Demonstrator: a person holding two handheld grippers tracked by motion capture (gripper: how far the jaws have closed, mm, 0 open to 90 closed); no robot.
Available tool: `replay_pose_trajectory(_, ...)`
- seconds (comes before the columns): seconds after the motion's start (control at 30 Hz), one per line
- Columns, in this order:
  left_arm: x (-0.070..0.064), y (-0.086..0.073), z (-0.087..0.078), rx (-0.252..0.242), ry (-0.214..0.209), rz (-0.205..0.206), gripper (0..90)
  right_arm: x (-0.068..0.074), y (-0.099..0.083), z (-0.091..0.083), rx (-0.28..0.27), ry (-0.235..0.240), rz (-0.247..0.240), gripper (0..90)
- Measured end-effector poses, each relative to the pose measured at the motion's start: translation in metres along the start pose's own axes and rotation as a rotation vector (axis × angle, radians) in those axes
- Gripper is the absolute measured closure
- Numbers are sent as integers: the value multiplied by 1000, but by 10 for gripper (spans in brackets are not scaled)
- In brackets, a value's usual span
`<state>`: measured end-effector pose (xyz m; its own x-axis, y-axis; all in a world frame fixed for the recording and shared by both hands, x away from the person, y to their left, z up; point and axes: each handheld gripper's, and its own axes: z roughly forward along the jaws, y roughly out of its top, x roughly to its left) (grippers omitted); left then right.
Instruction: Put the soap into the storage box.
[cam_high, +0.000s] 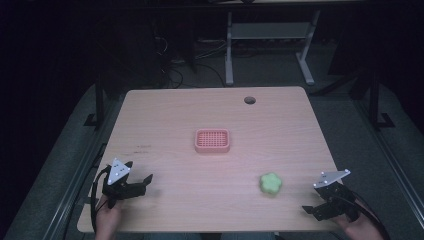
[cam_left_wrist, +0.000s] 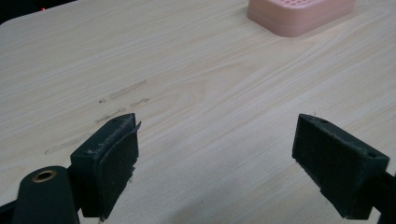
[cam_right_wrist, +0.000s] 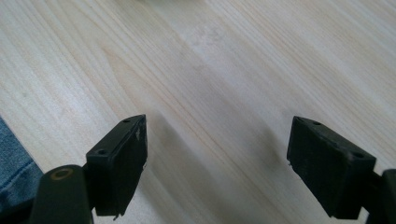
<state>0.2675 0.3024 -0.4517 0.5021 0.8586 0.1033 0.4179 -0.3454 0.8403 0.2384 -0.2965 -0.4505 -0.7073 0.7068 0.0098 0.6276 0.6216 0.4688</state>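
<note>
A pink slotted tray lies flat at the middle of the wooden table. A pale green, lobed, flower-shaped lump rests near the front right. My left gripper sits at the front left corner, open and holding nothing. In the left gripper view, the left gripper spreads its jaws wide over bare wood, with the pink tray ahead at upper right. My right gripper is at the front right edge, right of the green lump. The right gripper view shows the right gripper open over bare wood.
A round cable hole sits near the table's far edge. Faint scuff marks streak the wood ahead of the left gripper. Blue denim shows past the table's edge. Desk legs and cables stand on the dark floor beyond.
</note>
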Motion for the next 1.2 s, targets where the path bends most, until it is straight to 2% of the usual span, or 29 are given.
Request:
replay_pose_trajectory(0.33,0,-1,-2,-14,1,-4,142,3,8,-3,-1,1,-26,201)
replay_pose_trajectory(0.5,3,-2,-3,-8,8,-12,142,4,18,-3,10,7,-42,196)
replay_pose_trajectory(0.63,3,-2,-3,-18,7,-15,142,6,31,-2,35,14,-75,187)
replay_pose_trajectory(0.77,3,-2,-3,-8,3,-9,142,7,36,0,52,19,-80,181)
replay_pose_trajectory(1.07,3,-2,-4,-18,5,-15,142,9,54,5,79,38,-101,162)
replay_pose_trajectory(1.2,3,-2,-3,-14,1,-9,142,12,64,10,91,41,-130,154)
